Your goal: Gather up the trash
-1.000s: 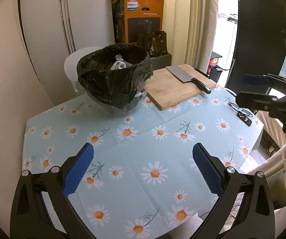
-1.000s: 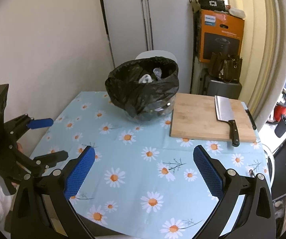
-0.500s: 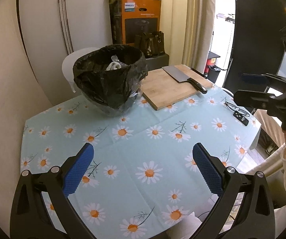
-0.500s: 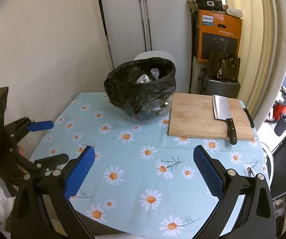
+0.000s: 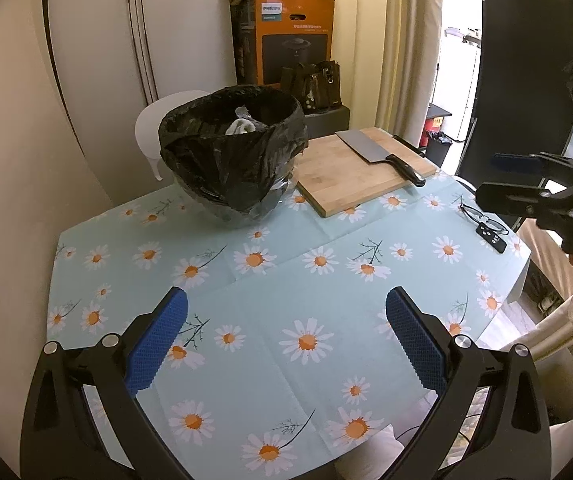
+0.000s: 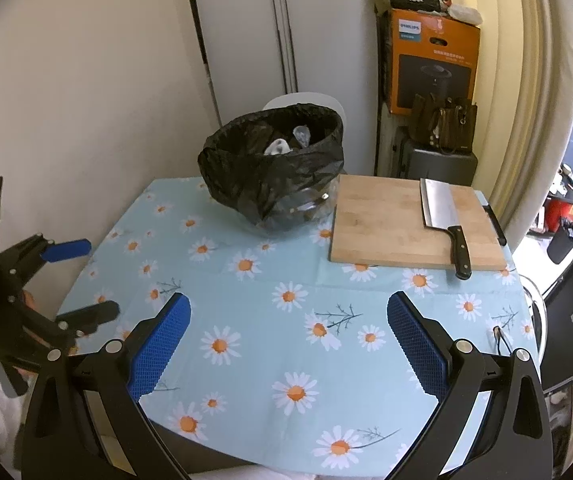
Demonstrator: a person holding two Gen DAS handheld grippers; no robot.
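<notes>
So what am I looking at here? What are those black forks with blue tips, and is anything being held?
Those are hand-held grippers, not a robot: a person carries one in each hand, and each has a wide-angle camera looking forward along its two fingers. One picture comes from the left gripper, the other from the right gripper. The blue parts are the fingers' grip pads. Both grippers are open and hold nothing.

Each camera also catches the other gripper at the picture's edge.

On the daisy tablecloth stand a bowl lined with a black trash bag with some crumpled rubbish inside, and a wooden cutting board with a cleaver lying on it. Near the table's right edge lie glasses and a small remote.
</notes>
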